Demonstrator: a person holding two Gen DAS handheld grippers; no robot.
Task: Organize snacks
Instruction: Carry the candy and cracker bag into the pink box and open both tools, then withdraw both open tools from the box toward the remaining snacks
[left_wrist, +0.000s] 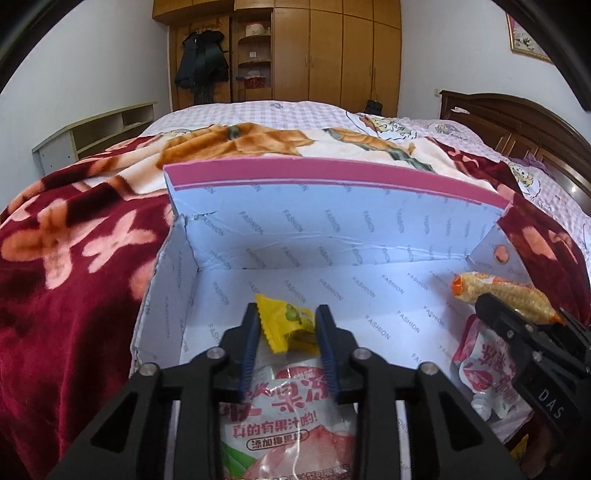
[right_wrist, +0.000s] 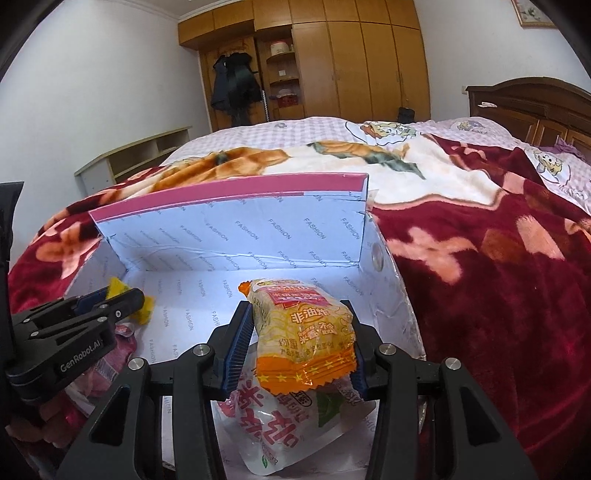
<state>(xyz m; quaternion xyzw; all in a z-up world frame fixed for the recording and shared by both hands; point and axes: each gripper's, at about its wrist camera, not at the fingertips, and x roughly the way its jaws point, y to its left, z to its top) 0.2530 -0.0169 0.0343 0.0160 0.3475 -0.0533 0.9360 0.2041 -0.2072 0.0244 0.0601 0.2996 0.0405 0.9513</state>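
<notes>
Left gripper (left_wrist: 288, 325) low-centre of frame, jaws a bit apart w/ yellow candy packet (left_wrist: 286, 326) between pads, grip unclear. Right gripper (right_wrist: 299, 332) low-centre, clamped on orange noodle-snack packet (right_wrist: 304, 332). Both over white box (left_wrist: 295, 229) on red blanket (left_wrist: 66, 258); pink jelly pouches (left_wrist: 284, 417) on box floor.

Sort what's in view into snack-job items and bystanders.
Job: box, yellow candy, orange snack pack, jelly pouches, left gripper, right gripper.
Bystanders: blanket, bed, wardrobe, coat, shelf.
</notes>
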